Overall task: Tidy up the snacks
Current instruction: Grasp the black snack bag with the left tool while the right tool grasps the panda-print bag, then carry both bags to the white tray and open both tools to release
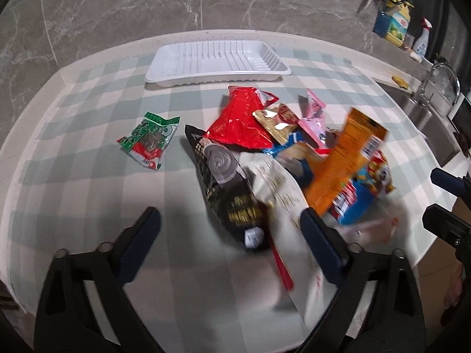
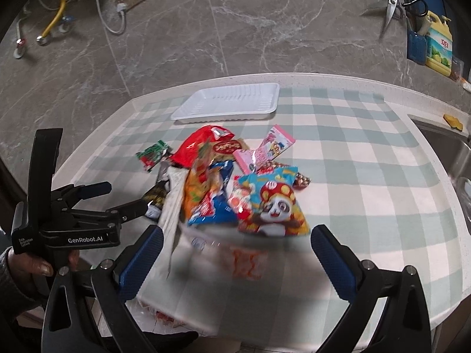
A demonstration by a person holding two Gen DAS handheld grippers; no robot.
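Snack pile approached, nothing held yet.
Both hand-held grippers, left (image 1: 229, 235) & right (image 2: 235, 242), were spread wide, empty, over snack packets (image 2: 235, 188) heaped mid-bench (image 2: 368, 153); white tray (image 2: 228, 103) was set behind, presumably for sorting.

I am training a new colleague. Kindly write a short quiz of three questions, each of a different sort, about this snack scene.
1. True or false: the white tray already holds several snacks.
2. Which packet lies apart from the pile, on its left? A) green packet B) panda packet C) red bag
3. Fill in: the jaws of the left gripper stand ____, with the black packet under the gap between them.

Key
1. False: nothing lies in it.
2. A
3. open
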